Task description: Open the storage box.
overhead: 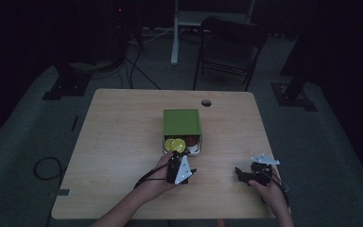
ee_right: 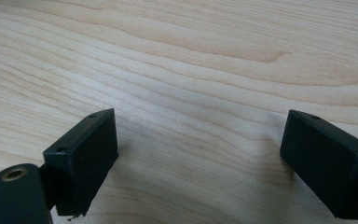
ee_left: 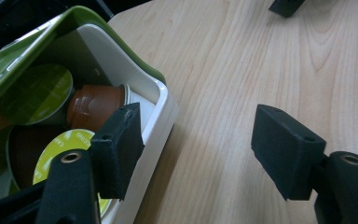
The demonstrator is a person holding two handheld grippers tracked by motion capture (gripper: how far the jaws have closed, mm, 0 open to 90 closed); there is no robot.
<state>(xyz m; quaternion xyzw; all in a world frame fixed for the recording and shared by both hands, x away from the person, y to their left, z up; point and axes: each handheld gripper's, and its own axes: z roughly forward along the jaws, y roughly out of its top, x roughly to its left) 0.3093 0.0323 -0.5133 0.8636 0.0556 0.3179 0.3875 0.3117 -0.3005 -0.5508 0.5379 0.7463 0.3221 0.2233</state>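
Dim room, grey floor (overhead: pixel 23 123), dark chair (overhead: pixel 229 49) (empty)

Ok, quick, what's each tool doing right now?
Left tool: open, holding nothing; one pad over the rim of the white drawer of coffee capsules.
Right tool: open, empty, over bare table.
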